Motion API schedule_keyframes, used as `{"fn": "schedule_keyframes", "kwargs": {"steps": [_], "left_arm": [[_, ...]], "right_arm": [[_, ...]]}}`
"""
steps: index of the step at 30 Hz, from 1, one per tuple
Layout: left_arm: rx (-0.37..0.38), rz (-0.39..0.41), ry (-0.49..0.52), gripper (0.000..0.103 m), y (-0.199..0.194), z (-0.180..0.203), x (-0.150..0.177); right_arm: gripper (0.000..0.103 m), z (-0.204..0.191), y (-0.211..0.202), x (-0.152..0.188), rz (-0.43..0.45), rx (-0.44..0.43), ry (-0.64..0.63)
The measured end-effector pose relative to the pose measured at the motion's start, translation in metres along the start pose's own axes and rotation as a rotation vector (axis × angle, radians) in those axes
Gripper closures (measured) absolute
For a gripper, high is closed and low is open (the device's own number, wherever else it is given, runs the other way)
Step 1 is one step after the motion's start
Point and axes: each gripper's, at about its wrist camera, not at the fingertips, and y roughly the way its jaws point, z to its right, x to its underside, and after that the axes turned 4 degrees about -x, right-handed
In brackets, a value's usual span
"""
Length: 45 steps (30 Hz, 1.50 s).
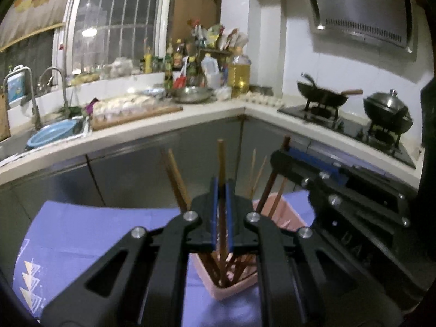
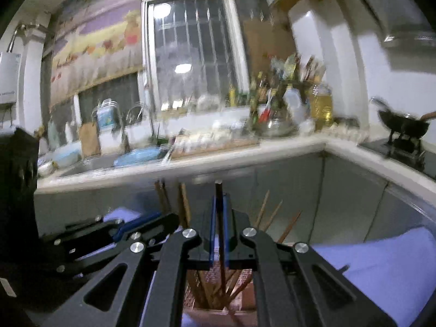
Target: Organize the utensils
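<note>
1. Chopsticks (image 1: 174,179) standing upright in pink holder (image 1: 283,212), on lilac cloth (image 1: 81,234) near its right edge.
2. Left gripper (image 1: 221,207) pinching one chopstick (image 1: 221,158) above holder.
3. Right gripper (image 2: 219,218) clamped on dark chopstick (image 2: 218,190), just beside left.

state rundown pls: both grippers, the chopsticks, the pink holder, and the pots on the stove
left gripper: shut on a chopstick, held upright
right gripper: shut on a dark chopstick, upright
pink holder: upright on purple cloth, chopsticks leaning inside
loose chopsticks: standing tilted in holder
wok: uncovered, on stove
pot: lid on, on stove
</note>
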Motion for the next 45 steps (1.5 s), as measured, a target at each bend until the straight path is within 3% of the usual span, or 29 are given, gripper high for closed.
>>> {"fn": "schedule_keyframes", "kwargs": {"steps": [2, 4, 7, 12, 19, 30, 36, 45], "left_arm": [[-0.023, -0.027, -0.005, 0.079, -0.001, -0.004, 0.000], [-0.036, -0.017, -0.016, 0.069, -0.010, -0.007, -0.001], [-0.060, 0.012, -0.017, 0.067, -0.031, -0.010, -0.005], [-0.121, 0.054, -0.008, 0.048, -0.077, -0.009, -0.001], [-0.172, 0.091, 0.004, 0.032, -0.140, 0.000, 0.031], [-0.176, 0.050, 0.029, 0.015, -0.179, 0.024, 0.082], [-0.186, 0.008, 0.022, 0.007, -0.178, 0.029, 0.099], [-0.212, -0.038, 0.019, 0.006, -0.172, 0.030, 0.116]], "right_arm": [[0.096, 0.000, -0.002, -0.001, -0.021, -0.013, 0.027], [0.094, -0.001, -0.013, -0.006, -0.027, -0.041, 0.061], [0.088, -0.008, -0.037, -0.014, 0.016, -0.053, 0.070], [0.068, -0.024, -0.092, -0.017, 0.098, -0.088, 0.094], [0.052, -0.057, -0.159, 0.032, 0.133, -0.108, 0.113], [0.047, -0.058, -0.185, 0.103, -0.028, -0.071, 0.221], [0.045, -0.047, -0.193, 0.113, -0.038, -0.073, 0.298], [0.045, -0.044, -0.197, 0.120, -0.044, -0.071, 0.316]]}}
